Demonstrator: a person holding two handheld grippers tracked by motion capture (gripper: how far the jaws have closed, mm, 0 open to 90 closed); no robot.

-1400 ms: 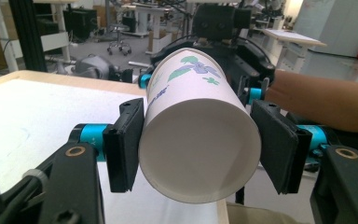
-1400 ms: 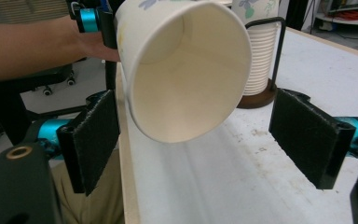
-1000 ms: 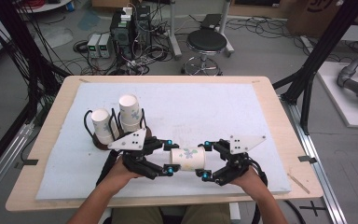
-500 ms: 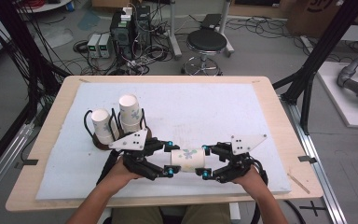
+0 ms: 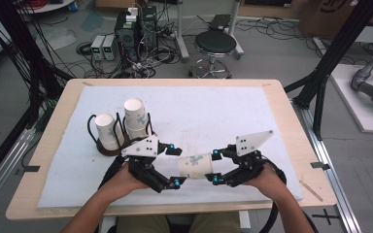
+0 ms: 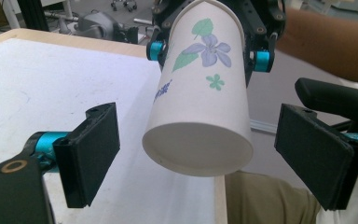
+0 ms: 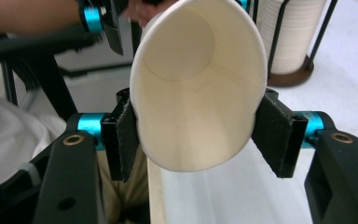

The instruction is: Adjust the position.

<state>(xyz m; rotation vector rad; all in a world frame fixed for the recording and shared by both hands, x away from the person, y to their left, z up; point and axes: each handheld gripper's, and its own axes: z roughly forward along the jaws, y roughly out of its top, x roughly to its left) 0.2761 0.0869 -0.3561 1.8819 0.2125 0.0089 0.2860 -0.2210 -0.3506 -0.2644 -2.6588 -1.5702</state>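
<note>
The right gripper [image 5: 215, 168] clamps a paper cup [image 5: 194, 166] by its rim end, squeezing the mouth oval, and holds it on its side above the near part of the bench [image 5: 272, 97]. The left gripper [image 5: 176, 166] has just been opening: its jaws stand wide on either side of the cup's base, pads clear of it. To the far left, two cup stacks [image 5: 135, 117] stand in a wire rack [image 5: 108, 147].
</note>
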